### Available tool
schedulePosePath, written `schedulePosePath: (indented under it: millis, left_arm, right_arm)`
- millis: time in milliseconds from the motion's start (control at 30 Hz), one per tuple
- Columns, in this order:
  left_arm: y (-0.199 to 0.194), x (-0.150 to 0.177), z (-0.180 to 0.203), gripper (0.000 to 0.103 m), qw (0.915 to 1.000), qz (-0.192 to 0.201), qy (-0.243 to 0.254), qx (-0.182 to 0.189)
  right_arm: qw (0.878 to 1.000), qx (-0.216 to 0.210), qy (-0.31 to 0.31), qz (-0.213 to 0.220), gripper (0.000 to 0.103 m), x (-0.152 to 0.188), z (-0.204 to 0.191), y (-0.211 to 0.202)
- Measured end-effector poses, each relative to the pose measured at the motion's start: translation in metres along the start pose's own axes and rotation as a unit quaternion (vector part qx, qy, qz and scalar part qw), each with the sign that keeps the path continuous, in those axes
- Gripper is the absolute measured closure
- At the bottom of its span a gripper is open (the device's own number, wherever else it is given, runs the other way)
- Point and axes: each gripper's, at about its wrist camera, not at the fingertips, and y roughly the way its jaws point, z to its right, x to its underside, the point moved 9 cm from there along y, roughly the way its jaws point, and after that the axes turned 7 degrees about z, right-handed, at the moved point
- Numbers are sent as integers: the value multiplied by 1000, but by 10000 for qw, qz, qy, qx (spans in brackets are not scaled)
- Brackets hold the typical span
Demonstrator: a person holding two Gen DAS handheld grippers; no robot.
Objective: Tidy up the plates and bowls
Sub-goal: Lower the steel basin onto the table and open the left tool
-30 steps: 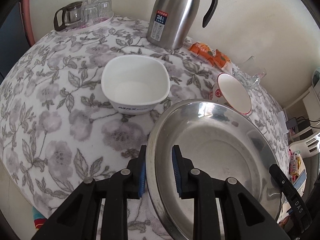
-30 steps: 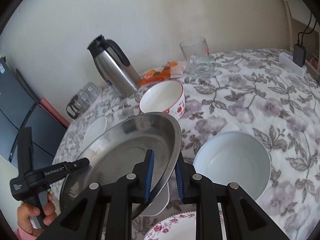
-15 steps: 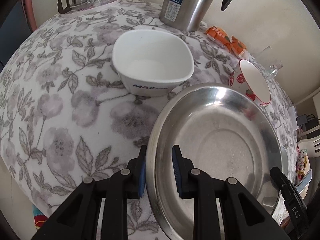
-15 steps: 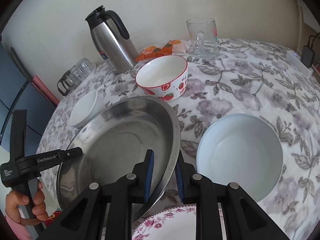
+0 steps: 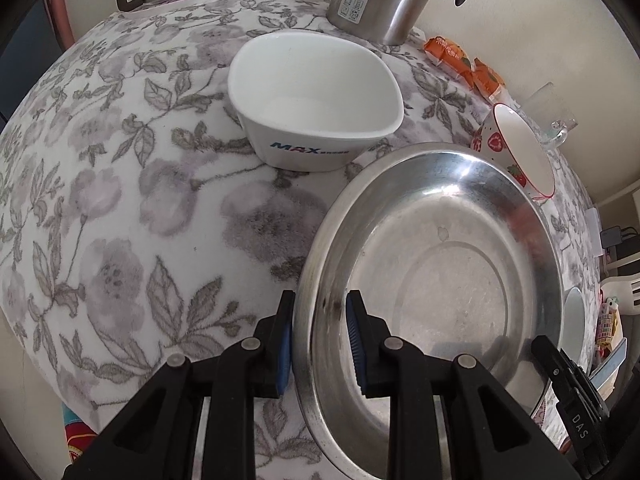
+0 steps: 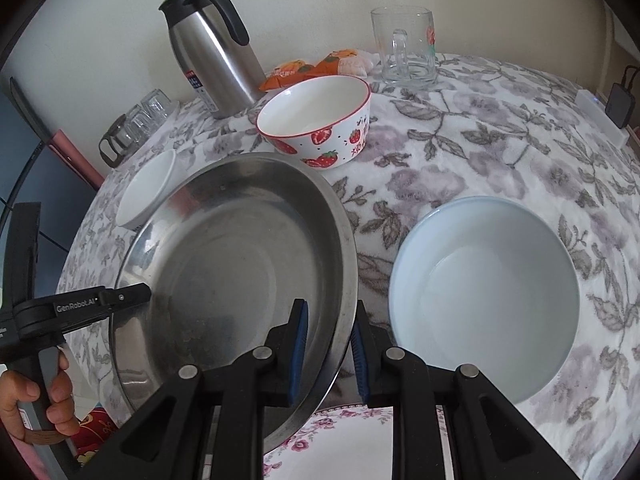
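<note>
Floral cloth covers the round surface (image 6: pixel 500 128). Nearest, both hand-held grippers straddle opposite rims of the steel plate (image 6: pixel 240 264), one finger inside and one outside: left hand-held gripper (image 5: pixel 320 340) on its left rim, right hand-held gripper (image 6: pixel 329 348) on its right (whether the pads actually pinch the metal, I cannot tell). Below lies a rose-patterned plate (image 6: pixel 344 448). Just right sits a pale bowl (image 6: pixel 484 292); behind, a white square bowl (image 5: pixel 316 100) and strawberry bowl (image 6: pixel 316 120); farthest, the flask (image 6: pixel 212 44).
</note>
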Motion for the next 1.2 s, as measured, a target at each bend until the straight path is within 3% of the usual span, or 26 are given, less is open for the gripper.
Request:
schedulePosePath:
  millis: [600,667,733,867,933,1067,1133,1200]
  left_arm:
    - [-5,-4,-5,77,9999,124,-77,-45]
    - [-7,-4,-9,72,9998,137,-126,-122]
    - [-10,-3,-12,58,9995,161,-194,-184]
    - [-22,-6,-13,52,9990,337,-200,-214]
    - [-29,-7,-11,42,9985,445,-158,-260]
    - [-37,-8,-5,37,9981,551,-73,-277]
    - [-41,-8,-1,23,9977,616,-8,-293]
    - [-45,-9,5,16,9969,723,70,-295]
  right_arm:
    - [10000,56,-61,5,78,0,-2,0]
    - [10000,94,-6,-18,78,0,0,-1]
    - [10000,26,72,-58,71,0,1,-2]
    - [9999,104,-66,36,54,-4,-2,-10]
    - [9998,93,-85,165,50,-9,-4,-18]
    - [9991,52,-134,399,42,-16,-7,-33]
    - [9989,75,-188,423,31,-18,-8,-36]
    - [9988,103,-280,396,27,-16,-9,-37]
